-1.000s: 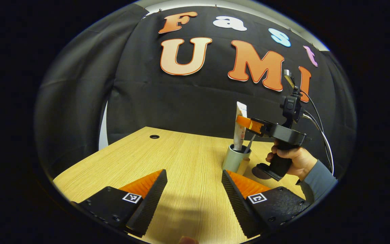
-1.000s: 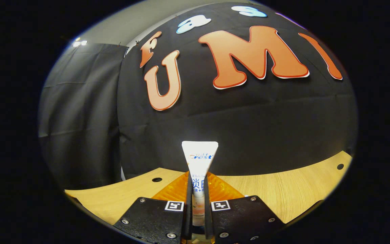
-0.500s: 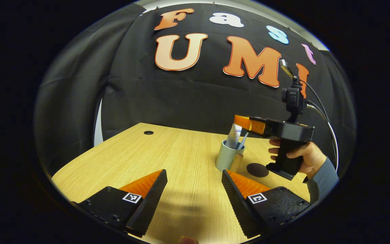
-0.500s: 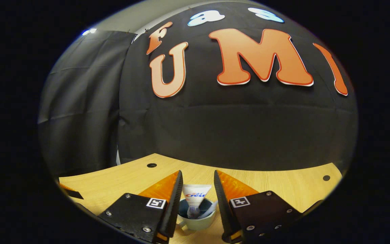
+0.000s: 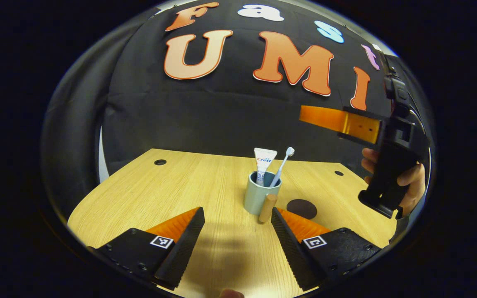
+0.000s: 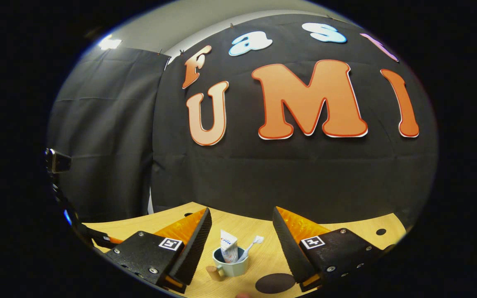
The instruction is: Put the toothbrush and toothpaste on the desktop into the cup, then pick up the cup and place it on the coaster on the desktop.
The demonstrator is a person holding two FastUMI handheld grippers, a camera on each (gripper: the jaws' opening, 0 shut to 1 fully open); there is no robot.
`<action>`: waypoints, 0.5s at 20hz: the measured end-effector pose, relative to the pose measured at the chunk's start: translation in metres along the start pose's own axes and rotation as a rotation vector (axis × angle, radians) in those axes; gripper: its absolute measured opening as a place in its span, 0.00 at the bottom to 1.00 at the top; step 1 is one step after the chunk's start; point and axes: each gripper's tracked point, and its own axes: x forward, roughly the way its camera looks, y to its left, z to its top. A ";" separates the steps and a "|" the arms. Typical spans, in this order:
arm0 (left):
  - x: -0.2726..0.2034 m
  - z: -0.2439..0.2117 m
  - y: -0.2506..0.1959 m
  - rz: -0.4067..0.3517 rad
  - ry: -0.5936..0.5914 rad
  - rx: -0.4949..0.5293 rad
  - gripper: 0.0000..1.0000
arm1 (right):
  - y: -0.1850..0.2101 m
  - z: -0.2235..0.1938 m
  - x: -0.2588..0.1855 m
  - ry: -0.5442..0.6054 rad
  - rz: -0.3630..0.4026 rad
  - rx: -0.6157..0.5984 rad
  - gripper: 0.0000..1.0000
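Note:
A pale green cup (image 5: 259, 198) with a wooden handle (image 5: 267, 208) stands on the desk. A white toothpaste tube (image 5: 263, 163) and a toothbrush (image 5: 282, 166) stand upright in it. Just right of it lies a dark round coaster (image 5: 301, 208). My left gripper (image 5: 236, 234) is open, low over the desk, short of the cup. The right gripper (image 5: 333, 120), held by a hand (image 5: 408, 182), hovers high to the right. In the right gripper view, my right gripper (image 6: 242, 240) is open above the cup (image 6: 231, 267), with toothpaste (image 6: 229, 249), toothbrush (image 6: 251, 245) and coaster (image 6: 275, 283) below.
The wooden desk (image 5: 180, 190) has cable holes at the far left (image 5: 160, 162) and far right (image 5: 338, 173). The black cloth wall stands close behind its far edge. The left gripper's edge (image 6: 93, 238) shows at the left in the right gripper view.
The right gripper let go of the toothpaste into the cup, opened wider, and rose up and back to the right. The left gripper stayed open and turned a little towards the cup.

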 end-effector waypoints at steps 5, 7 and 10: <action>0.034 0.013 -0.024 -0.022 0.067 0.053 0.98 | -0.023 0.019 -0.046 -0.017 -0.027 -0.040 0.93; 0.049 0.011 -0.035 -0.037 0.115 0.082 0.97 | -0.030 0.021 -0.063 -0.022 -0.032 -0.048 0.94; 0.072 0.008 -0.045 -0.038 0.189 0.113 0.97 | -0.045 0.022 -0.088 -0.013 -0.055 -0.073 0.96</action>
